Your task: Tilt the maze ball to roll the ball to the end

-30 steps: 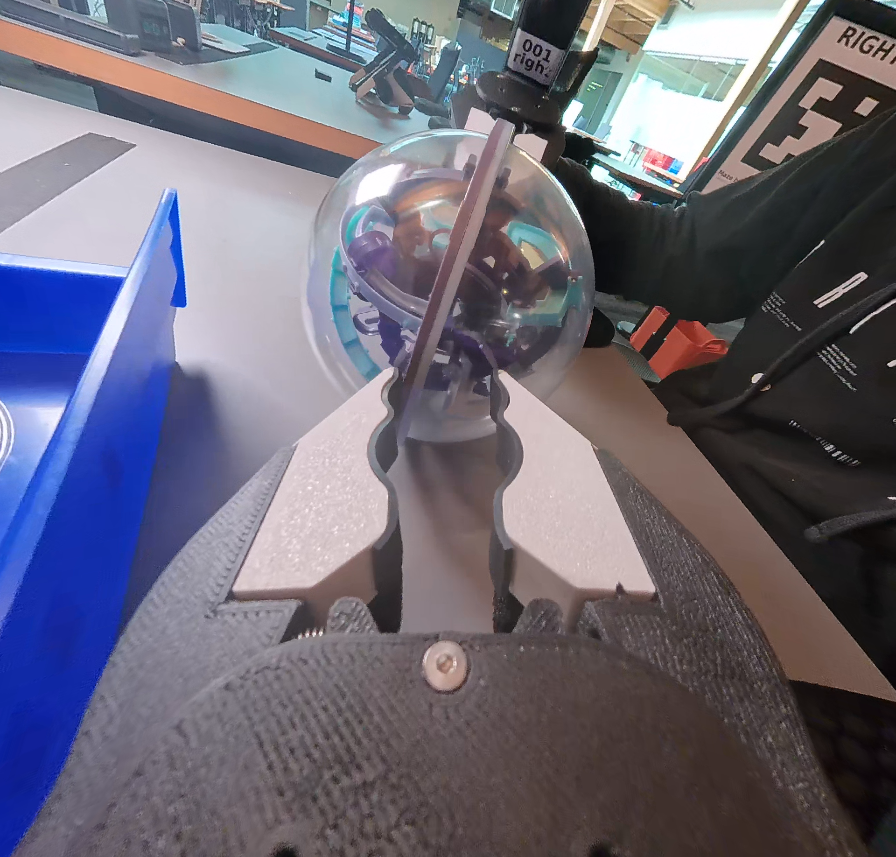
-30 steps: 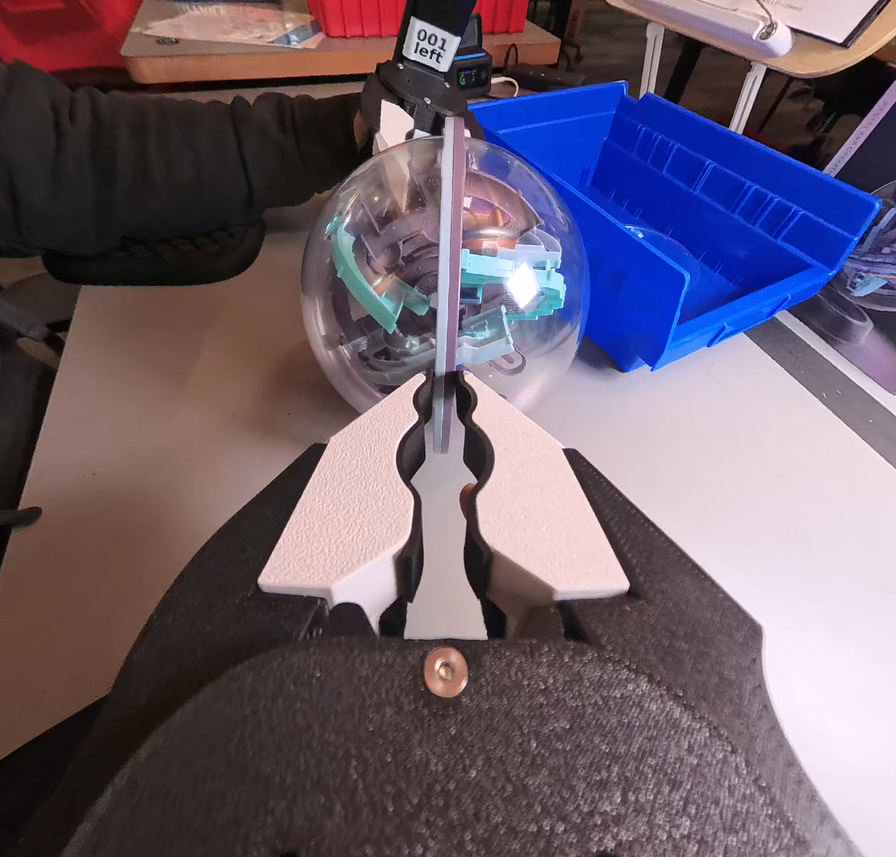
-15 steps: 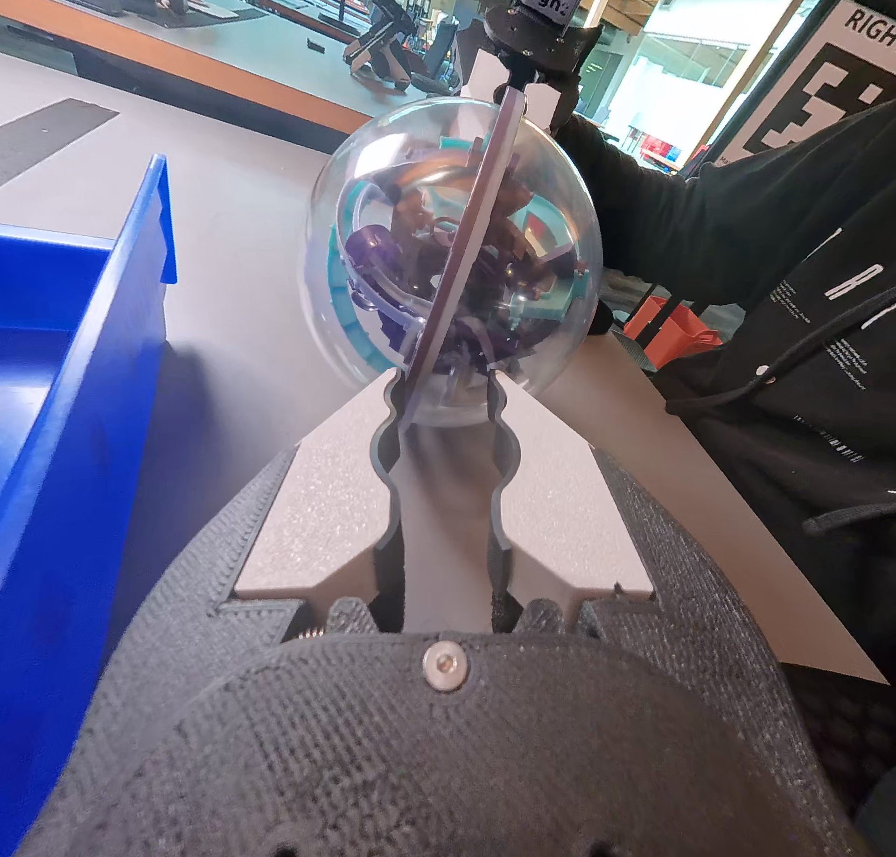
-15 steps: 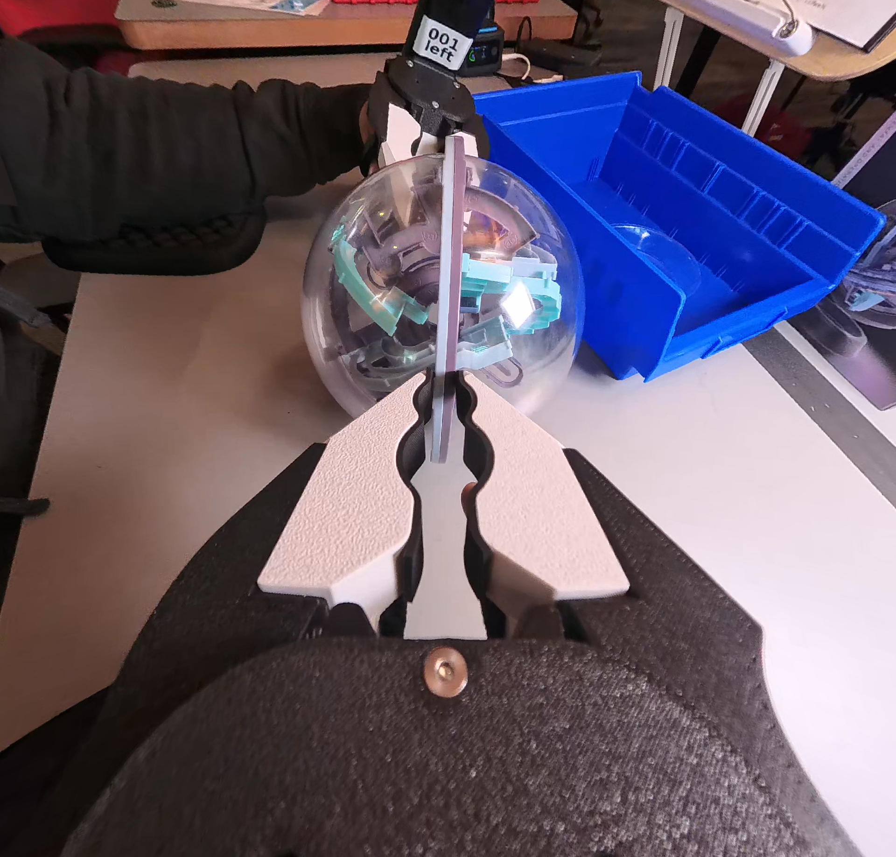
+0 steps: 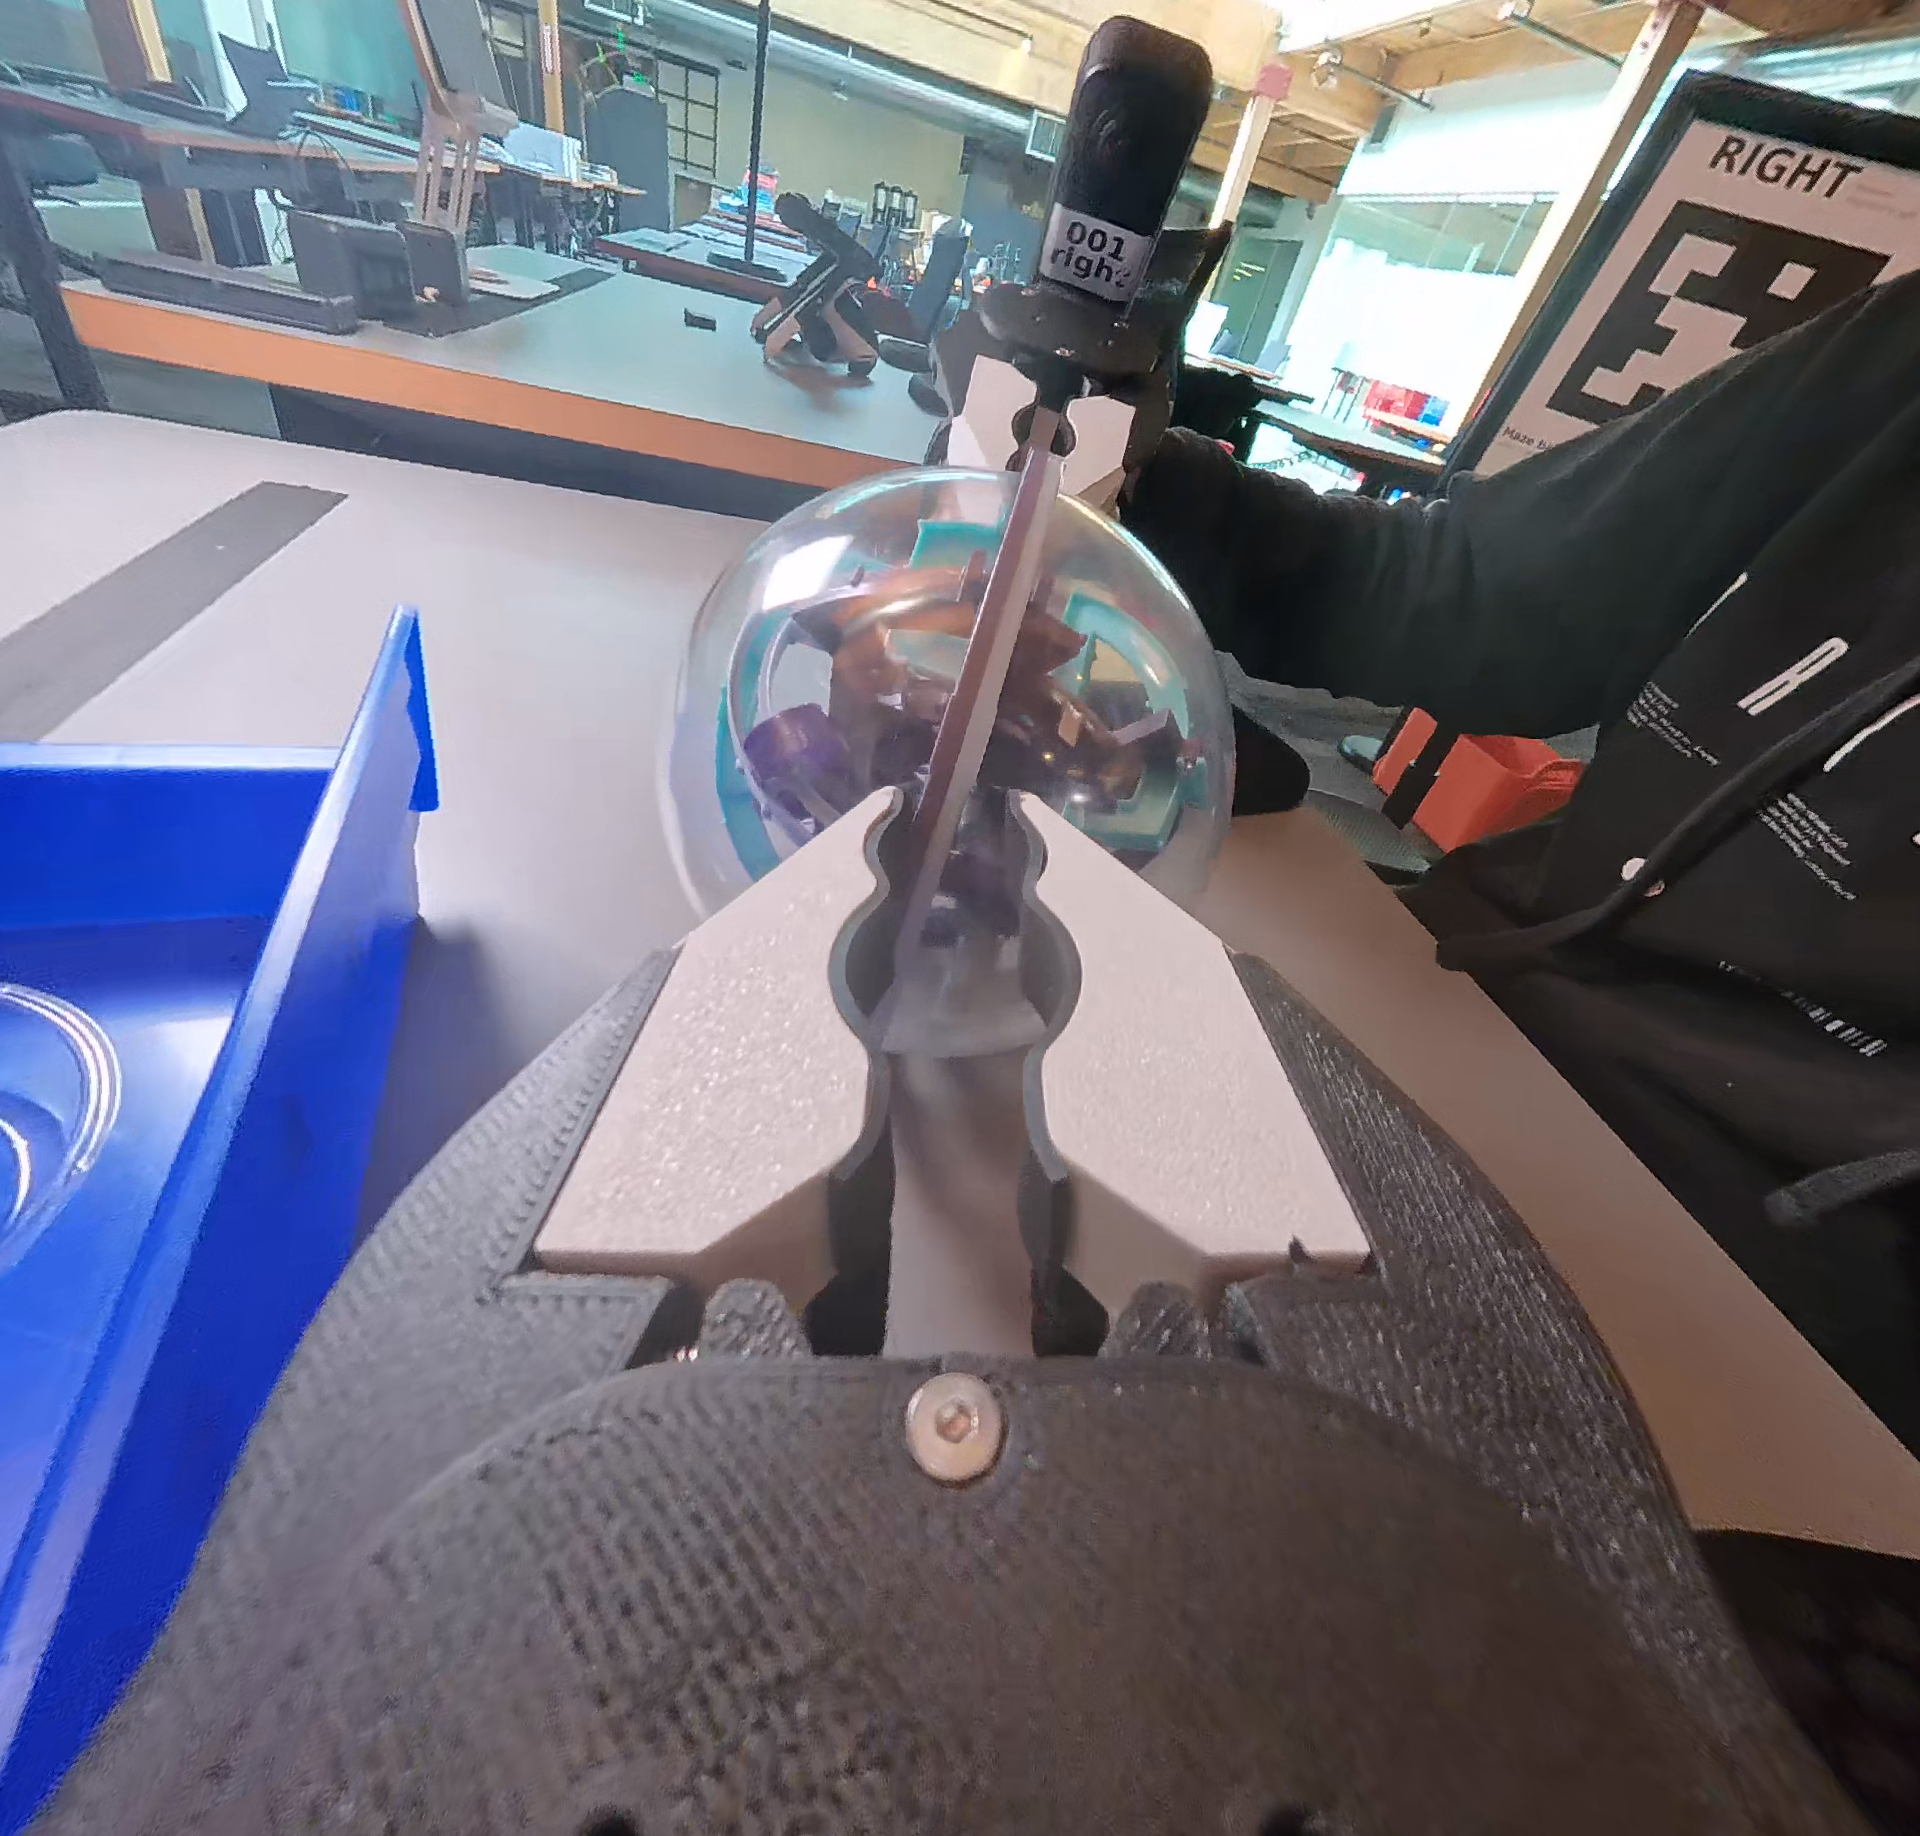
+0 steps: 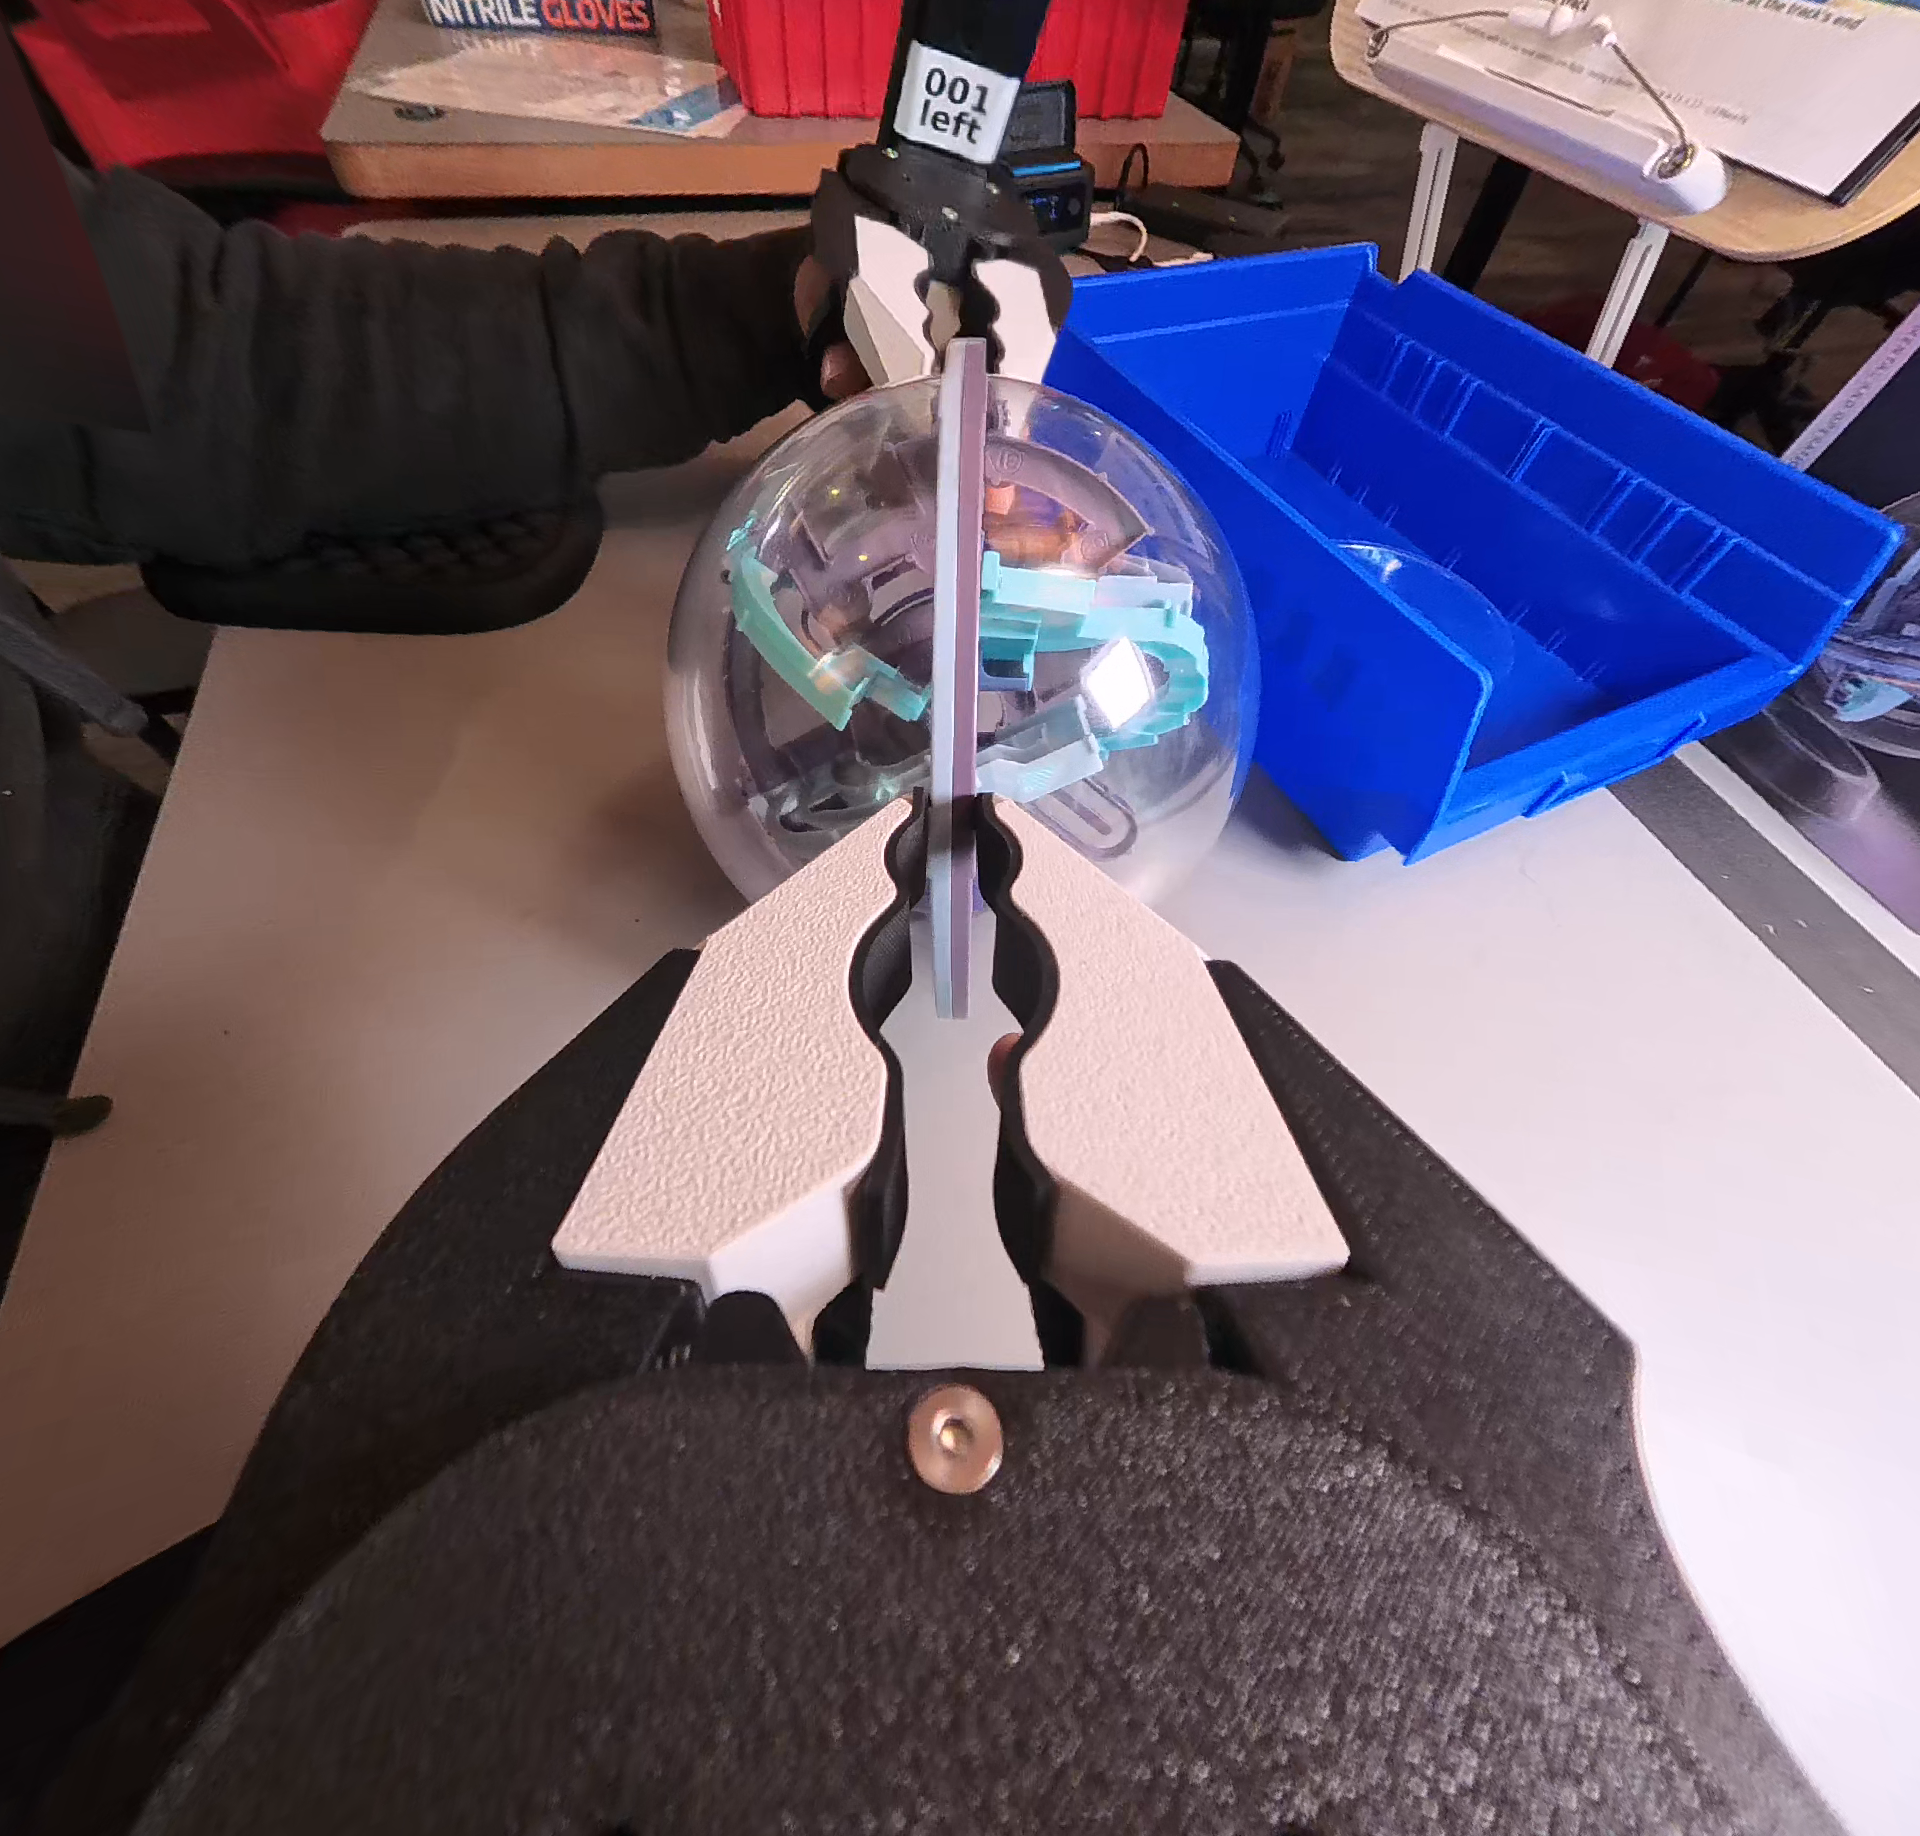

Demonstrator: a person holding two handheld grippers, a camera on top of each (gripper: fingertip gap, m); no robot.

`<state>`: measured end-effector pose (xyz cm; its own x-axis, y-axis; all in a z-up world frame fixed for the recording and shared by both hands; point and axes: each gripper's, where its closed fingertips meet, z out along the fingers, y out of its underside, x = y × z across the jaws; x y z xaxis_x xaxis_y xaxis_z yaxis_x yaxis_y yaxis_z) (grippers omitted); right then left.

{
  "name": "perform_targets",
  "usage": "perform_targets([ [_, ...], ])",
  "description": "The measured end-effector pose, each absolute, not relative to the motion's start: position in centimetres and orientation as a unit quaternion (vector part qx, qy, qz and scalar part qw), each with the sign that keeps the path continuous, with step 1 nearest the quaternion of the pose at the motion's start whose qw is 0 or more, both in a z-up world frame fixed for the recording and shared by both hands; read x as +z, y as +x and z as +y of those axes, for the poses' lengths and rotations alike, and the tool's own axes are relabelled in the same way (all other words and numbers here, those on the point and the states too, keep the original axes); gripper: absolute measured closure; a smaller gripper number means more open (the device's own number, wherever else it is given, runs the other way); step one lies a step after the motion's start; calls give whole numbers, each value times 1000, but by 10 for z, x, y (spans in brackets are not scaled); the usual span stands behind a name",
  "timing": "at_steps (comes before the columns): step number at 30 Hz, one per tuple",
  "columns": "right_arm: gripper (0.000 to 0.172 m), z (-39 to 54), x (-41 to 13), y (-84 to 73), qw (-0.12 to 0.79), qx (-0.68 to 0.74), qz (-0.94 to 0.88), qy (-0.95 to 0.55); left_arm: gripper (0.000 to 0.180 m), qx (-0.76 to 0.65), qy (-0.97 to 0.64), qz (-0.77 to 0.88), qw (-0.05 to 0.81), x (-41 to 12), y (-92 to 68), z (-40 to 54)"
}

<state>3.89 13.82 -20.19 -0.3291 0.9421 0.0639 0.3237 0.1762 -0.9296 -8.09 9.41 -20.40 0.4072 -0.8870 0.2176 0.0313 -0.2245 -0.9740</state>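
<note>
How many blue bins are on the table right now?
1: the blue bin sits on the table just beside the maze ball. More could lie outside both views.

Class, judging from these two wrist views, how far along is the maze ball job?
Done: the right gripper clamps the maze ball's flat rim. In hand: the left gripper straddles the opposite rim, still loose. Left: tilting; the small ball inside cannot be made out.

the small ball inside the maze ball (image 6: 961,643) cannot be made out; the blue bin (image 5: 208,955) is cut off at the left edge, the clear dome (image 5: 42,1121) in it too
</note>
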Motion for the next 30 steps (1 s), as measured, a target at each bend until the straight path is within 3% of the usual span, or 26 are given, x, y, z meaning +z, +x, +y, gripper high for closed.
perform_targets([
  [9, 165, 137, -212, 40, 347, 465, -682, -446, 140, -445, -663, 327, 506, -215, -85, 90],
  [30, 165, 142, -215, 49, 357, 483, -665, -444, 151, -448, -670, 328, 493, -225, -81, 93],
])
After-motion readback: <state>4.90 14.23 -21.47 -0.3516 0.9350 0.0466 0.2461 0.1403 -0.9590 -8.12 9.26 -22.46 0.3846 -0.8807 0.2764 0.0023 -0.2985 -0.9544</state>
